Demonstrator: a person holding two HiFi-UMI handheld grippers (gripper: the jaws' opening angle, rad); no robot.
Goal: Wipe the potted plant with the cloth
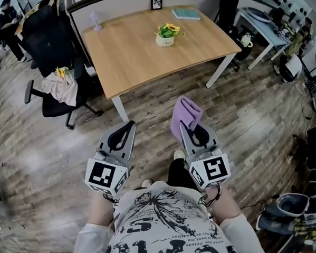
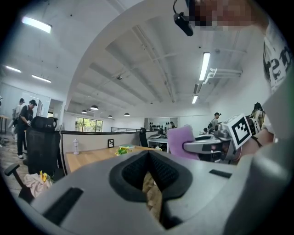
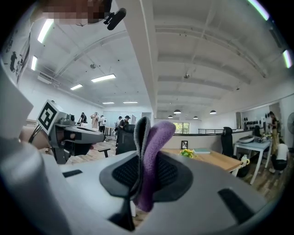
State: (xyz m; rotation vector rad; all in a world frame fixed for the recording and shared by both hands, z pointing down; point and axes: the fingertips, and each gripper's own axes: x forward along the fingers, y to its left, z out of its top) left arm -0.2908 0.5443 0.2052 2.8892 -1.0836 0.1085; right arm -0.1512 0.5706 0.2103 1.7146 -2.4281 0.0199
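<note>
The person's hands are hidden under the marker cubes. In the head view only the forearms and a printed shirt show at the bottom edge.

The left claw (image 1: 127, 126) is pressed together with nothing in it. In its own view only a sliver of floor shows through the slot behind the tips. The right claw (image 1: 194, 129) pinches a purple cloth (image 1: 185, 115), which is folded and stands up above the tips. The part down between the pads is hidden, so I cannot tell how far it reaches in.

The two claws are held side by side, apart, over the plank floor, and both point toward the table (image 1: 130, 58).

The plant (image 1: 166, 34) stands on that table, toward its far side. It is well apart from both claws, ahead of them and roughly in line with the gap between them. The cloth and plant are well apart. In the gripper views only the plant's yellow-green top shows over the grey claw bodies, and its pot is cut off.

A book (image 1: 186, 14) and a small frame (image 1: 156, 2) sit at the table's far edge, too small to read. A chair (image 1: 54, 49) left of the table has something pale draped on it, which I cannot make out.
</note>
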